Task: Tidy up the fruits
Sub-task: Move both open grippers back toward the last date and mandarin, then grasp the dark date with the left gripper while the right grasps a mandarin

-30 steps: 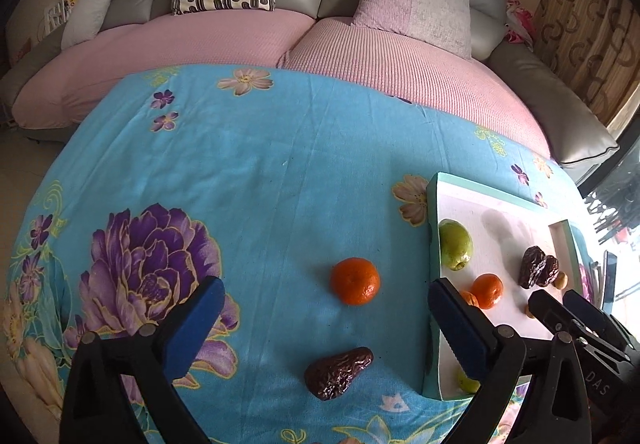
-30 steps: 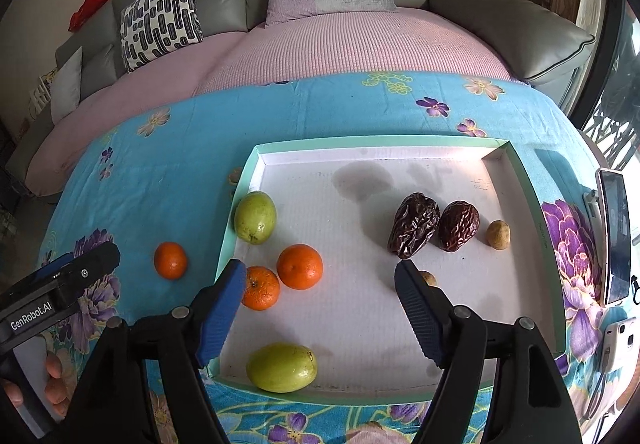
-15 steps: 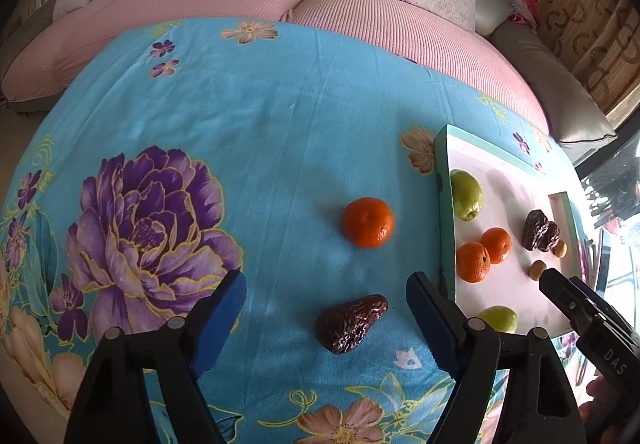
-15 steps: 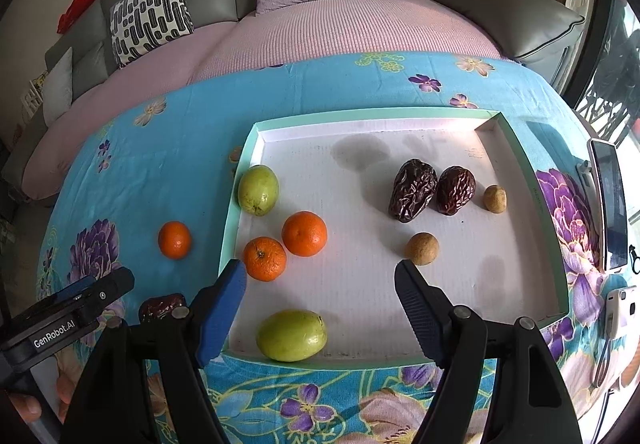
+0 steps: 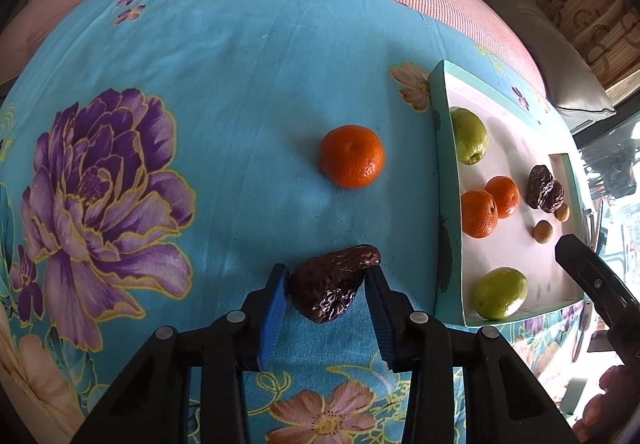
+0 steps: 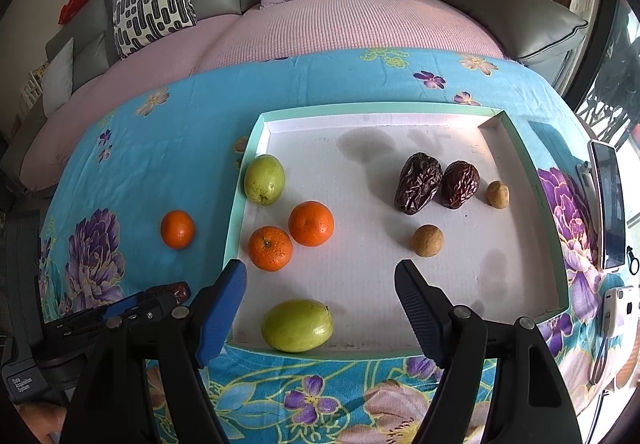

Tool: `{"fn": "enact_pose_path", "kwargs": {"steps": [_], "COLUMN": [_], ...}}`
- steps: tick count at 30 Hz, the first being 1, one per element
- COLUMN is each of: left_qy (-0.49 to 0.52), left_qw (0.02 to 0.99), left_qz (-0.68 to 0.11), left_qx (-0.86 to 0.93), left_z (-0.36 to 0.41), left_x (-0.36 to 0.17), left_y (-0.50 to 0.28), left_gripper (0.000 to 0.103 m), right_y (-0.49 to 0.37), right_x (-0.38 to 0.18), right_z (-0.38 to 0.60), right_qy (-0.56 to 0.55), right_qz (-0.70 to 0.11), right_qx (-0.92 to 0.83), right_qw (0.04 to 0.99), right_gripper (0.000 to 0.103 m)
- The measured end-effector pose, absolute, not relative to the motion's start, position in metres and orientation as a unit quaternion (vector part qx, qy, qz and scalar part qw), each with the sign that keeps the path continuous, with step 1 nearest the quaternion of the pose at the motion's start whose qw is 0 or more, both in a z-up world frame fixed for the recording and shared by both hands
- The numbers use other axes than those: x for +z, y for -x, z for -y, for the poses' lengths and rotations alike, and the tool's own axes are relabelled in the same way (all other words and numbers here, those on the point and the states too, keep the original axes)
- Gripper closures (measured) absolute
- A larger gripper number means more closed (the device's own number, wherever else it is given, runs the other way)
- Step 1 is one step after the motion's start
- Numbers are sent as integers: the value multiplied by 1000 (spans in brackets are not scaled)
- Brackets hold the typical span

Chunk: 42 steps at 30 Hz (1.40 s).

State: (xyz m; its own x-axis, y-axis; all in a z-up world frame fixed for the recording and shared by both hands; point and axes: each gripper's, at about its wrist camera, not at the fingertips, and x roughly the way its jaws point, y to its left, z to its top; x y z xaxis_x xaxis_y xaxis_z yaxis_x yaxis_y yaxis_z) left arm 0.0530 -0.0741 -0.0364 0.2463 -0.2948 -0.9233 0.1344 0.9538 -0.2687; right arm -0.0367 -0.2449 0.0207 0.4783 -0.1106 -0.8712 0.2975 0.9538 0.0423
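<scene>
A wrinkled dark date (image 5: 334,290) lies on the blue flowered cloth (image 5: 224,92), low in the centre of the left wrist view, and it is bracketed by the left gripper (image 5: 326,286). The two blue pads sit against its sides, so the date appears to be grasped, though how firmly cannot be told. It is not yet lifted off the cloth. A loose orange (image 5: 352,156) rests on the cloth above it, apart from the gripper.

To the right of the frame stands the shallow white tray (image 5: 440,204), where the sorted fruit is gathered. In the right wrist view two dates (image 6: 436,182) lie side by side at the upper right of the tray floor, with two oranges (image 6: 292,236) and two green fruits nearer its left wall. The right gripper (image 6: 320,292) hangs released over the tray's lower edge, holding nothing.

The step in hand is judged to be the pick-up of the stray date. The next move would call for a lift clear of the tray wall and a carry across to the other dates; the loose orange would then remain.
</scene>
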Motion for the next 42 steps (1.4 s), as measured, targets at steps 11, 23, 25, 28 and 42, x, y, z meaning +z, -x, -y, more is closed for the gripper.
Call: {"fn": "enact_pose_path", "kwargs": {"steps": [11, 23, 25, 28, 42], "left_qy": [102, 128, 131, 135, 172], "left_qw": [811, 846, 848, 850, 844], "left_qz": [-560, -508, -505, -501, -505], "left_qx": [-136, -102, -96, -89, -65], "left_z": [53, 20, 18, 13, -17], "left_x": [-14, 6, 4, 2, -27], "left_y": [-57, -67, -72, -74, -95], "left_gripper": [66, 66, 66, 66, 66], "right_y": [26, 4, -1, -10, -44], "right_x": [10, 0, -2, -8, -46], "right_z": [237, 205, 197, 184, 140], "right_qy": [-90, -81, -79, -65, -28], "right_qz": [-500, -485, -477, -473, -502], "right_qx": [-109, -37, -17, 1, 64], "right_qw": [854, 870, 875, 879, 862], "right_gripper": [26, 26, 26, 26, 41]}}
